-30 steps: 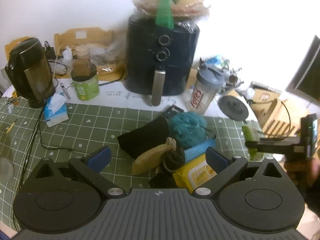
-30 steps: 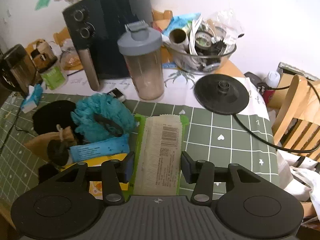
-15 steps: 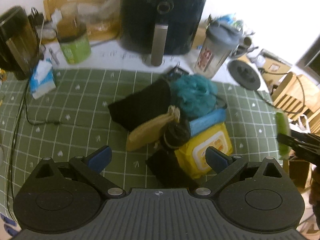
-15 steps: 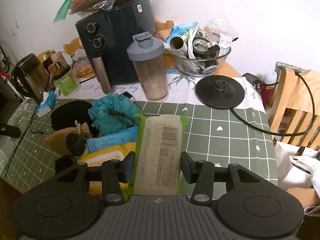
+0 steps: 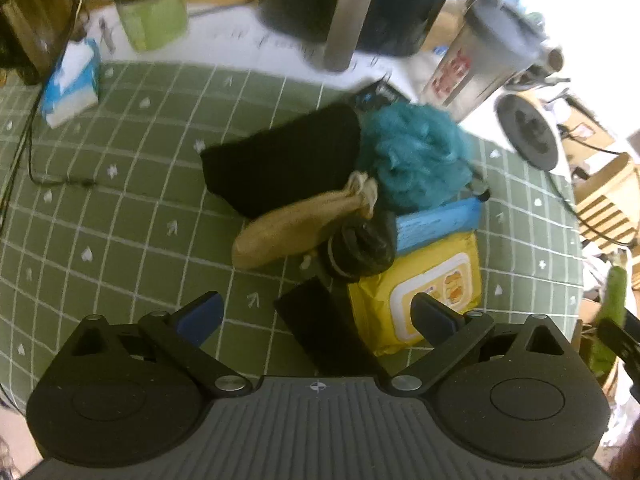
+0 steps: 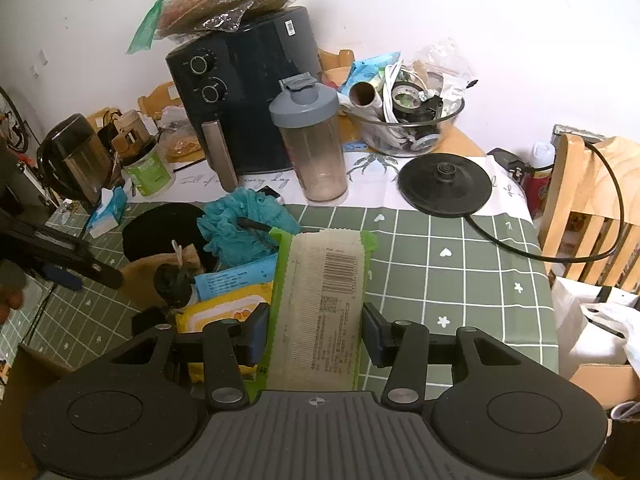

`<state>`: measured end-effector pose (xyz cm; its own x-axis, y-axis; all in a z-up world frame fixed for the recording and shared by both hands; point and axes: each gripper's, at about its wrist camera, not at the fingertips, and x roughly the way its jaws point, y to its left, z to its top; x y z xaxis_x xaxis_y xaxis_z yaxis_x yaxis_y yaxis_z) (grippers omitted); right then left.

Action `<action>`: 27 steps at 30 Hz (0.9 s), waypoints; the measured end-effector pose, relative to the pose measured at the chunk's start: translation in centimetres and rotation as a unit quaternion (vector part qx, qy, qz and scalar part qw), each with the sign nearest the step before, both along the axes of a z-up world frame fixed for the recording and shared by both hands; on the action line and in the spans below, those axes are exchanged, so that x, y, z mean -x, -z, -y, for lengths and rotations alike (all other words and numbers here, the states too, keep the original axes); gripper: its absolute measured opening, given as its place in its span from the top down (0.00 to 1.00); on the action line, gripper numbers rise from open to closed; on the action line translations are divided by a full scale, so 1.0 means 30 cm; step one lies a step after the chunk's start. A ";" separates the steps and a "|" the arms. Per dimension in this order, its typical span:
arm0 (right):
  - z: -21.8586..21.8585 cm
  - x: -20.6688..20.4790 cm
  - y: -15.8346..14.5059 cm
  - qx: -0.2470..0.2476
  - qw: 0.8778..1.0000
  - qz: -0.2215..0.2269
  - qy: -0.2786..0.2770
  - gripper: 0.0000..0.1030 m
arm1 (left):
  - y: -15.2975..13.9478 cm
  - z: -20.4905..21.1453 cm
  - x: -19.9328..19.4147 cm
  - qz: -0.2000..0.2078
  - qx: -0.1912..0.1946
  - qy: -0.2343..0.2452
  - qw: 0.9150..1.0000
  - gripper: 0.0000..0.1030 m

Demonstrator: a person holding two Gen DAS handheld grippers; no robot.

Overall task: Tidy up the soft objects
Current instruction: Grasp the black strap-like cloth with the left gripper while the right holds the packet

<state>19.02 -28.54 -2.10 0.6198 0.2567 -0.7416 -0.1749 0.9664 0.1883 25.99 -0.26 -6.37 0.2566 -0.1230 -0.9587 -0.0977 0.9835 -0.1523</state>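
Observation:
A pile of soft things lies on the green checked tablecloth [image 5: 120,208]: a black cloth [image 5: 280,160], a teal bath pouf [image 5: 416,152], a tan drawstring pouch [image 5: 296,224], a blue packet [image 5: 436,226], a yellow wipes pack [image 5: 424,292] and a black flat item [image 5: 320,328]. My left gripper [image 5: 316,316] is open and empty, hovering above the pile's near edge. My right gripper [image 6: 316,336] is shut on a green-edged packet [image 6: 324,300] with a barcode, held above the table to the right of the pile [image 6: 224,256].
A dark air fryer [image 6: 244,96], a shaker bottle [image 6: 312,144], a glass bowl of clutter [image 6: 408,120] and a black kettle base [image 6: 444,184] stand behind. A kettle [image 6: 76,156], green tub [image 6: 148,172] and tissue pack [image 5: 72,80] are left. A wooden chair [image 6: 592,208] is right.
My left gripper has moved forward and tilted down over the pile, still open. My right gripper has pulled back and up with the green packet still in it.

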 end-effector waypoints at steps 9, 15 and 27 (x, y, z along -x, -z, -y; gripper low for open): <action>-0.041 0.011 -0.037 -0.007 1.000 0.010 -0.010 0.51 | 0.189 0.025 -0.043 -0.115 0.031 -0.050 0.992 0.16; -0.055 0.046 -0.062 -0.012 1.000 0.022 -0.018 0.51 | 0.284 0.017 -0.046 -0.155 0.060 -0.093 0.982 0.54; -0.035 0.108 -0.099 -0.021 0.999 0.036 -0.019 0.51 | 0.205 -0.017 -0.002 -0.109 0.062 -0.122 0.985 0.62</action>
<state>15.80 -27.48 0.87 0.6603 0.3121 -0.6831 -0.2266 0.9500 0.2149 26.06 0.24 -12.53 0.0824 -0.2025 -0.9758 -0.3730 0.9017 -0.2186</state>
